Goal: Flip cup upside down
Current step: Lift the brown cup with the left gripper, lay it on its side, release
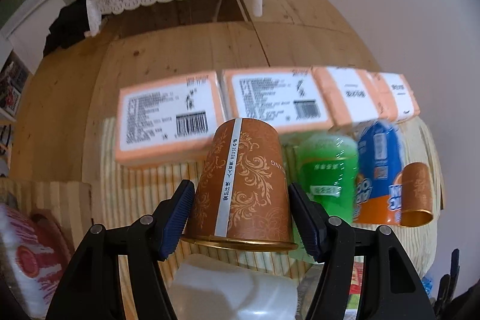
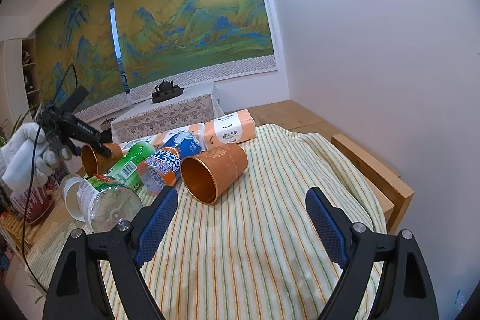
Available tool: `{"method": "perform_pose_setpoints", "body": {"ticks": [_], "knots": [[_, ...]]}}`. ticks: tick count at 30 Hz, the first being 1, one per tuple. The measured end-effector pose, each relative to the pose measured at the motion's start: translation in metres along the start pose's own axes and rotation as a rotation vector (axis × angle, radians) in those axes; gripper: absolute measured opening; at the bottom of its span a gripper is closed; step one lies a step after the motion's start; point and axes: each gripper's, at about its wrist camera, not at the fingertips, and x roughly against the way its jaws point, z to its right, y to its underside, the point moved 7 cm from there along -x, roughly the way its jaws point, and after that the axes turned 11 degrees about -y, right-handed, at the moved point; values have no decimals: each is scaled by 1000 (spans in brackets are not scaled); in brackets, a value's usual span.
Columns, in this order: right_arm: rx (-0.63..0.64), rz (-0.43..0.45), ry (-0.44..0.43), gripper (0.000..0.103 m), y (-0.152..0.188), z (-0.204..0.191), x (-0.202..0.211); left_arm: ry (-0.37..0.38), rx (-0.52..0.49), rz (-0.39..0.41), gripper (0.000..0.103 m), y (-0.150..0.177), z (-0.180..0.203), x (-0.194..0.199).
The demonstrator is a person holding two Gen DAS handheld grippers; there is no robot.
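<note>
You've got the brown paper cup [image 1: 243, 182] between the blue pads of your left claw [image 1: 240, 218], and the pads look clamped on its sides; the gold rim is nearest the camera and the closed base points away, so I'd say the flip is in progress, though with this much blur I can't tell whether it's touching the striped cloth [image 2: 270, 245] yet. Still to do: set it rim-down and let go. Your right claw [image 2: 240, 227] hangs spread wide over the cloth, gripping nothing. A second brown cup [image 2: 214, 171] lies on its side, its gold inside bare. Beside it lie a green bottle [image 2: 132, 164], a clear bottle [image 2: 111, 200] and an orange-and-blue bottle [image 2: 168, 167]; their contents aren't readable.
</note>
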Motion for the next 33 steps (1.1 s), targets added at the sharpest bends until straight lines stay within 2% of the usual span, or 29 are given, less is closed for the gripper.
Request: {"method": "perform_pose_setpoints", "body": {"ticks": [7, 15, 26, 33], "knots": [[2, 5, -1, 84, -1, -3, 3, 13, 14, 45, 68, -2, -5, 39], [-3, 19, -8, 84, -4, -2, 13, 67, -44, 104, 68, 35, 27, 99], [8, 26, -9, 84, 1, -2, 41, 203, -192, 115, 68, 120, 127, 147], [-2, 12, 14, 84, 11, 14, 63, 255, -255, 61, 68, 172, 195, 132]]}}
